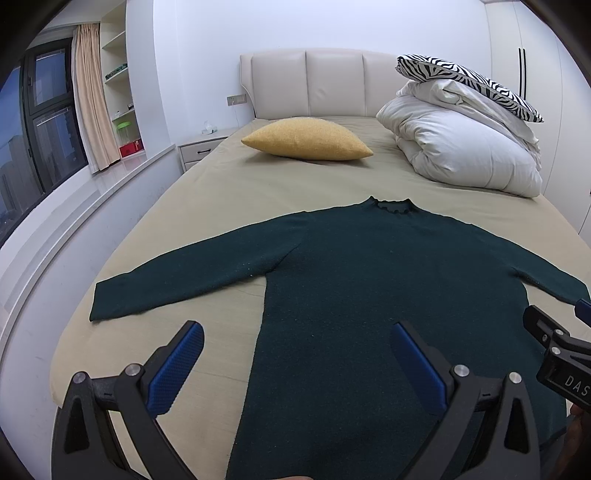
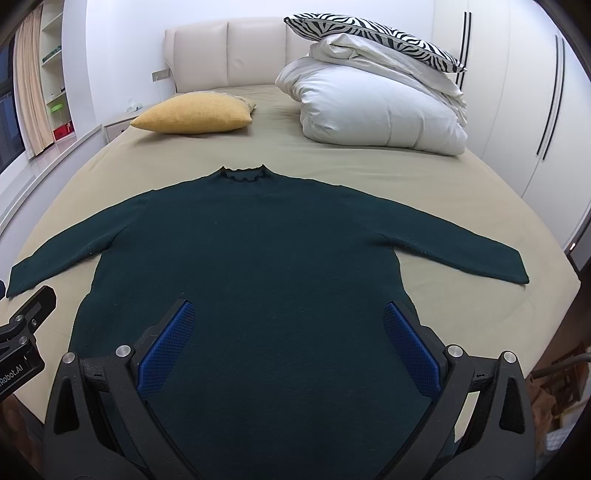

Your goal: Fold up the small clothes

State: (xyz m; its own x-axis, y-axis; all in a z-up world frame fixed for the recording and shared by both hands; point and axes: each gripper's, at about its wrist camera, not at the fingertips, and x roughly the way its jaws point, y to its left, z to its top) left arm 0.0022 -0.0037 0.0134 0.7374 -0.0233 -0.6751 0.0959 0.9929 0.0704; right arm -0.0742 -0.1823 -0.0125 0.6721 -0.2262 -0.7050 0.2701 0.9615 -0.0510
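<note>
Both claws, left claw (image 1: 295,363) and right claw (image 2: 288,345), gape wide above the green sweater (image 2: 258,258); "Robot.AI" lettering shows.

A sweater (image 2: 251,251) lies flat on the bed (image 2: 369,162), collar toward the headboard (image 2: 225,55), its sleeves spread out to left and right. Behind it, a cushion (image 2: 195,112) lies to the left and a folded duvet (image 2: 376,107) to the right, with a pillow (image 2: 369,33) on top of the duvet. A nightstand (image 1: 201,149) stands left of the bed beside the headboard. The left gripper (image 1: 295,363) hangs over the sweater's left edge, the right gripper (image 2: 288,345) over its lower body, both with jaws spread wide.
</note>
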